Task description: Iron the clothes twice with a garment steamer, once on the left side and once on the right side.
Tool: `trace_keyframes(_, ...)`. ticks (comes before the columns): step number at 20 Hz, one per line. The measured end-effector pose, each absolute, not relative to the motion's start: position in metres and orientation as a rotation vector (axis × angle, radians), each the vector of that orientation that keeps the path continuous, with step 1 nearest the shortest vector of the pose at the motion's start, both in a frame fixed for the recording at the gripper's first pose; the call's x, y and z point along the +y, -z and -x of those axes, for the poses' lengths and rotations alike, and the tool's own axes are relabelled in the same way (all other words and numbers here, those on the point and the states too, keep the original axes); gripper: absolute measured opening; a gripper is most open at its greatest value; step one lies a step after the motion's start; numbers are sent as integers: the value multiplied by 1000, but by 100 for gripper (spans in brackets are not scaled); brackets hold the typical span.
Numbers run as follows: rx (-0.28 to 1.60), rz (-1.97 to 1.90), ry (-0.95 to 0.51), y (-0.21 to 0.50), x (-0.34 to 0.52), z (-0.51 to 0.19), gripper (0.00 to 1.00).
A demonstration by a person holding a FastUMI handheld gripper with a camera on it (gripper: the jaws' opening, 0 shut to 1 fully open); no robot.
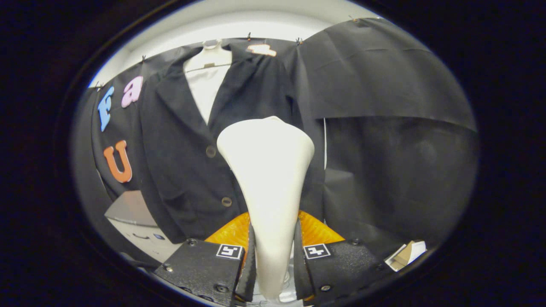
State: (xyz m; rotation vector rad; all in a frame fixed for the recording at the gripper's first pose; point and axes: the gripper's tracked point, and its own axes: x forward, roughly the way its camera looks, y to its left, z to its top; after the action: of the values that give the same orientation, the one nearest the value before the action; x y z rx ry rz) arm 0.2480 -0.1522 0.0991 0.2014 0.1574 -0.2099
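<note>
between the gripper (274, 262) fingers sits the white steamer head (266, 170), clamped from both sides, right up against the dark jacket (187, 162). no readable labels, just square markers; small box (405, 255) nearby.

Booth wall (384, 76): black cloth is hanging behind everything, with one upper panel overlapping a lower one and casting a straight fold line across it.
Clips (298, 41): small clips are pinning the cloth's top edge along the pale band above.
Ceiling band (256, 19): a bright white strip is glowing over the cloth.
White unit (136, 221): a pale, boxy object with a grey top is sitting low down beside the wall.
Cardboard piece (407, 255): a small tan and white scrap is lying low against the dark cloth.
</note>
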Motion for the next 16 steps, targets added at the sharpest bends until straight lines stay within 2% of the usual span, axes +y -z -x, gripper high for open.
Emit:
trace_keyframes(5,46,-224,169,-194,-182,-293,39)
trace_keyframes(9,25,-207,106,-240,-181,-326,39)
trace_keyframes(14,66,-163,29,-245,-154,-370,39)
trace_keyframes(16,62,-126,56,-244,-155,-380,39)
